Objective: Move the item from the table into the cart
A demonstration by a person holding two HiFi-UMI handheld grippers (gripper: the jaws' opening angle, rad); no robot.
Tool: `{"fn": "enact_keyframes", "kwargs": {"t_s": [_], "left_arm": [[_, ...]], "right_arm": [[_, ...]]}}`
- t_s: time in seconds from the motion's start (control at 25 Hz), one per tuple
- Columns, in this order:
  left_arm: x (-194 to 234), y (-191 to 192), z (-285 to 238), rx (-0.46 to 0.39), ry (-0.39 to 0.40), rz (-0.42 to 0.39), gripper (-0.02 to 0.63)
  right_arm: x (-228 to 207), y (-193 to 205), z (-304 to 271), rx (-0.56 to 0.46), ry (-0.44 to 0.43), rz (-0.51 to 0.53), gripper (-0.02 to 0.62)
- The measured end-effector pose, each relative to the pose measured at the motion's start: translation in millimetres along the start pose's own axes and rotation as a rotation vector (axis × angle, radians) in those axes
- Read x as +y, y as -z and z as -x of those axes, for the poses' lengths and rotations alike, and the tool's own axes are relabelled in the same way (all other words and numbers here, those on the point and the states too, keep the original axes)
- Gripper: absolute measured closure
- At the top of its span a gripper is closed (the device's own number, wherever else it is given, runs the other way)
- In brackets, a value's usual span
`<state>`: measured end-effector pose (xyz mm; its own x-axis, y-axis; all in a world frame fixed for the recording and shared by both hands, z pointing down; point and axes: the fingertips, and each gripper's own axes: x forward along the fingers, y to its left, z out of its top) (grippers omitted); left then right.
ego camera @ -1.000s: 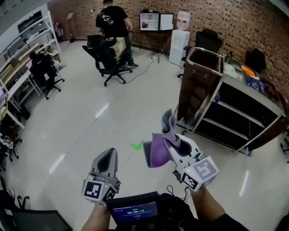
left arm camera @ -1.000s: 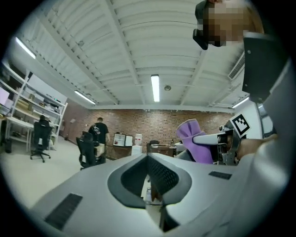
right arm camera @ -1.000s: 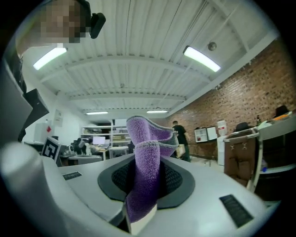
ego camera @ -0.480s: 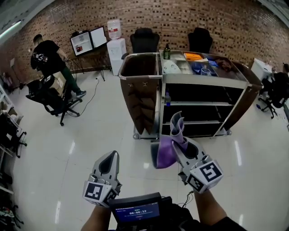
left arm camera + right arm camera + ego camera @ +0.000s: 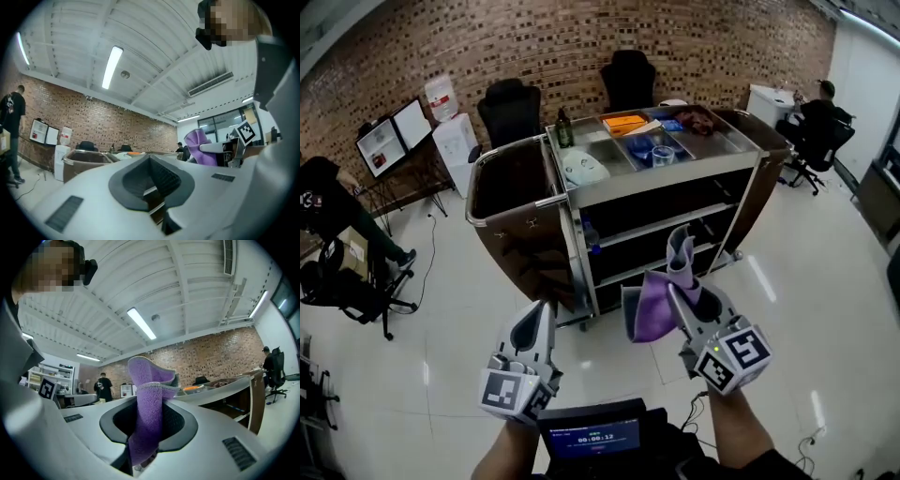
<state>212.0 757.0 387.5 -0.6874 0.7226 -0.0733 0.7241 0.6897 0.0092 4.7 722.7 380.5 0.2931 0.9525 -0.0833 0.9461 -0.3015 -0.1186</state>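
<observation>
Purple cloth (image 5: 649, 307) clamped between the jaws of the right hand-held gripper (image 5: 682, 277), with a fold hanging off its left side. Cloth is held in the air over the white floor (image 5: 825, 281), in front of the cart (image 5: 574, 234) and not touching it. Left hand-held gripper (image 5: 530, 330): jaws together, nothing between them.

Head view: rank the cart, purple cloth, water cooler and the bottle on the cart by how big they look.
1. cart
2. purple cloth and water cooler: about alike, so not ranked; the cloth is far nearer the camera
3. bottle
</observation>
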Motion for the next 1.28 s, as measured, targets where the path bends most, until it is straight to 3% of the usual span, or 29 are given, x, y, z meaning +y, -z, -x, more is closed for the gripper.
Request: {"fn": "enact_keyframes", "kwargs": {"t_s": [0.12, 0.24, 0.44, 0.52, 0.64, 0.92, 1.12, 1.28], "left_arm": [[10.9, 1.5, -68.1, -0.023, 0.126, -0.014, 0.615], [10.0, 11.6, -132.1, -0.017, 0.211, 0.024, 0.615], [-20.7, 12.6, -234.5, 0.003, 0.342, 0.093, 0.615], [-40.7, 5.9, -276.6, -0.014, 0.38, 0.069, 0.615], [-75.1, 2.9, -347.3, -0.035, 0.4, 0.021, 0.616], [-166.8, -10.0, -509.9, 0.023, 0.398, 0.034, 0.617], [-196.0, -17.5, -616.2, 0.036, 0.427, 0.017, 0.617], [-227.2, -19.9, -732.4, 0.014, 0.438, 0.01, 0.617]], "right_arm": [[-37.4, -1.8, -32.2, 0.001, 0.097, 0.024, 0.518], [-86.8, 1.3, -54.3, 0.013, 0.17, 0.022, 0.518], [-172.2, -12.7, -65.8, 0.0, 0.26, 0.039, 0.518], [-209.9, -19.7, -68.1, -0.008, 0.285, 0.055, 0.518], [-277.2, -33.9, -67.2, -0.026, 0.307, 0.079, 0.518], [-448.8, -81.3, -60.8, -0.02, 0.301, 0.118, 0.518], [-554.9, -103.0, -101.6, -0.001, 0.287, 0.113, 0.518], [-665.5, -127.8, -151.5, 0.011, 0.197, 0.155, 0.518]]}}
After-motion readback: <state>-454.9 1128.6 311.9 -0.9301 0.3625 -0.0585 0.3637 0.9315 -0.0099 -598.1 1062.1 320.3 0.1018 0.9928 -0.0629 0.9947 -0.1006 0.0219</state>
